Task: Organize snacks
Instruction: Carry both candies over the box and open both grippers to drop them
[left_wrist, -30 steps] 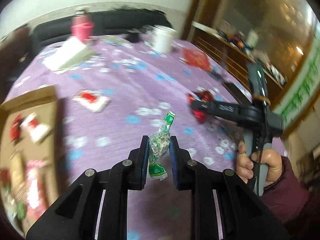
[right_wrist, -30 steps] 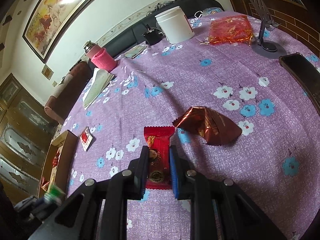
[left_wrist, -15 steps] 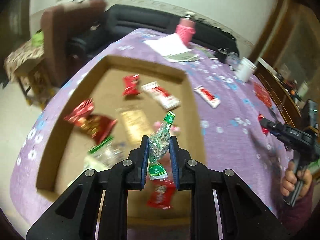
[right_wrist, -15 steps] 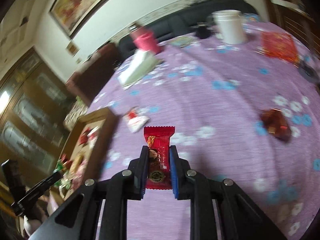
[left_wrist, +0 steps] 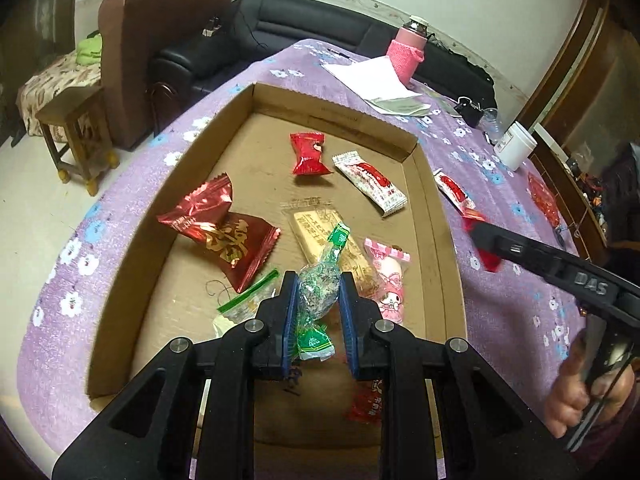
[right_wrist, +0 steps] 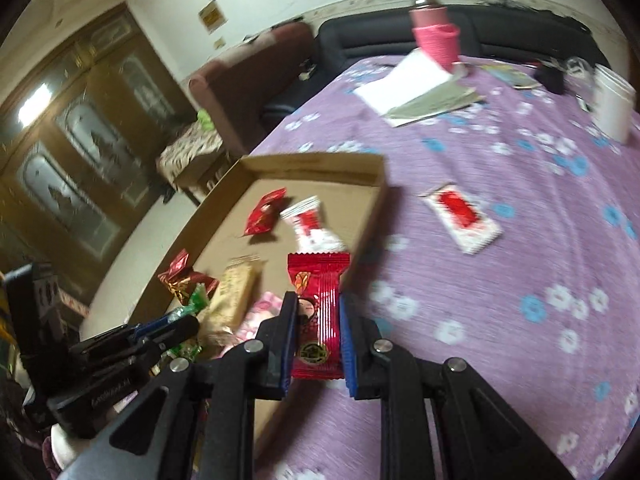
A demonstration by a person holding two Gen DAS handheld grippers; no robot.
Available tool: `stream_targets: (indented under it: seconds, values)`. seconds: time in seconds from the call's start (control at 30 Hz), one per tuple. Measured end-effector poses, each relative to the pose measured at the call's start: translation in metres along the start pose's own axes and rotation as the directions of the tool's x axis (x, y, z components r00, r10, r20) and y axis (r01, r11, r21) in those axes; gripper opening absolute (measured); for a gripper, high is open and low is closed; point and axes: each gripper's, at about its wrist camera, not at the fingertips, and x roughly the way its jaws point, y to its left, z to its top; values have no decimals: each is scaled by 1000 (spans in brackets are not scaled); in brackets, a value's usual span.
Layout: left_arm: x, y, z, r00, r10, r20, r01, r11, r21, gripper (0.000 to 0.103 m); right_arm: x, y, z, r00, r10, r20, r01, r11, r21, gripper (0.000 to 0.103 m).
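A: Left gripper (left_wrist: 316,312) — pose?
B: Held above the box (left_wrist: 420,184), tilted down at its floor. Fingers (left_wrist: 289,320) clenched on a green candy (left_wrist: 316,300); the twisted ends stick out above and below the pads.
A: Right gripper (right_wrist: 316,336)?
B: Over the box's right wall, pointing along the counter (right_wrist: 500,280). Fingers grasping a red packet (right_wrist: 320,312), upright between the pads. The hand (left_wrist: 580,392) on its handle shows right of the box.
A: What lies in the box?
B: Red candy (left_wrist: 308,154), white bar (left_wrist: 370,188), tan biscuit (left_wrist: 328,240), pink sweet (left_wrist: 390,280), two dark red packs (left_wrist: 224,232).
A: Outside it?
B: A white sachet (right_wrist: 462,216) on the counter, right of the box, apart from it.
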Motion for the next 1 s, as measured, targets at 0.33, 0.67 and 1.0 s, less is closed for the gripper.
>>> stream_targets:
  seconds: [0.33, 0.67, 1.0]
  values:
    - [-9, 14, 2, 1000, -30, -4, 30, 998, -59, 20, 55, 34, 14, 996, -59, -60, 54, 995, -83, 23]
    - [-23, 11, 1, 999, -35, 17, 36, 997, -68, 53, 49, 42, 23, 998, -64, -17, 62, 994, -92, 36]
    - [-39, -26, -5, 996, 52, 75, -56, 997, 50, 54, 10, 23, 2, 996, -84, 26, 85, 994, -65, 37]
